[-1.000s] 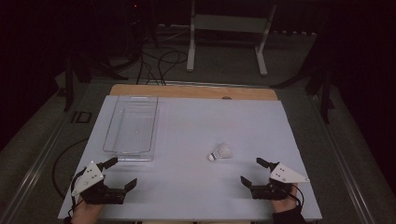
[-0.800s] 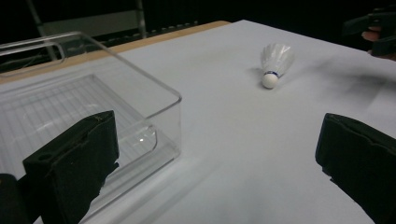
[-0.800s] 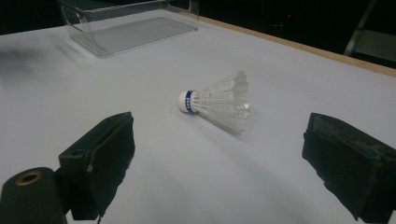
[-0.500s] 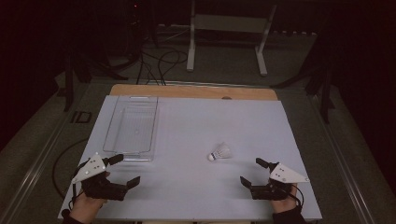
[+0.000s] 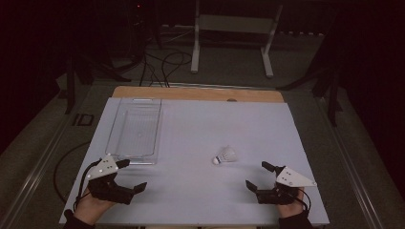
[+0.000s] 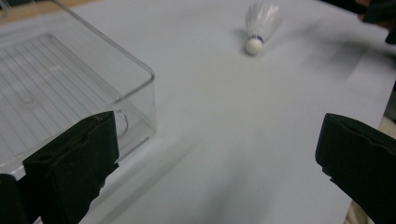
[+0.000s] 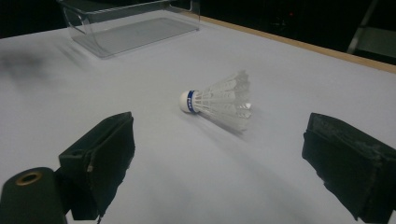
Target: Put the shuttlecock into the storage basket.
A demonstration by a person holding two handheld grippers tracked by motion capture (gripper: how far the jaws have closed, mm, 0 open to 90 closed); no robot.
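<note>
My left gripper (image 5: 131, 175) has its two black jaws wide apart, and nothing is between them. In the left gripper view, one jaw stands in front of the near corner of the clear plastic box (image 6: 70, 88), and the other jaw is far on the other side, above the bare white sheet (image 6: 224, 140). I cannot tell if the first jaw touches the box wall or only stands just before it.

My right gripper (image 5: 258, 175) is also spread open and grips nothing. Its jaws rest low near the front edge of the sheet.

The box is a long transparent tray with a ribbed bottom. It lies on the left part of the table (image 5: 200, 94), with its short side turned to my left gripper. I see nothing inside it.

The shuttlecock (image 5: 224, 155) lies on its side on the white sheet, to the right of the box and well apart from it. In the right gripper view, it (image 7: 219, 105) sits ahead of the open jaws and about in the middle of the gap, with the white cork head and its blue band pointing to the left of that view and the feathers to the right. It is nearer to my right gripper than to my left one. From the left gripper view, the shuttlecock (image 6: 261, 25) is far ahead, with the cork end turned toward the camera.
</note>
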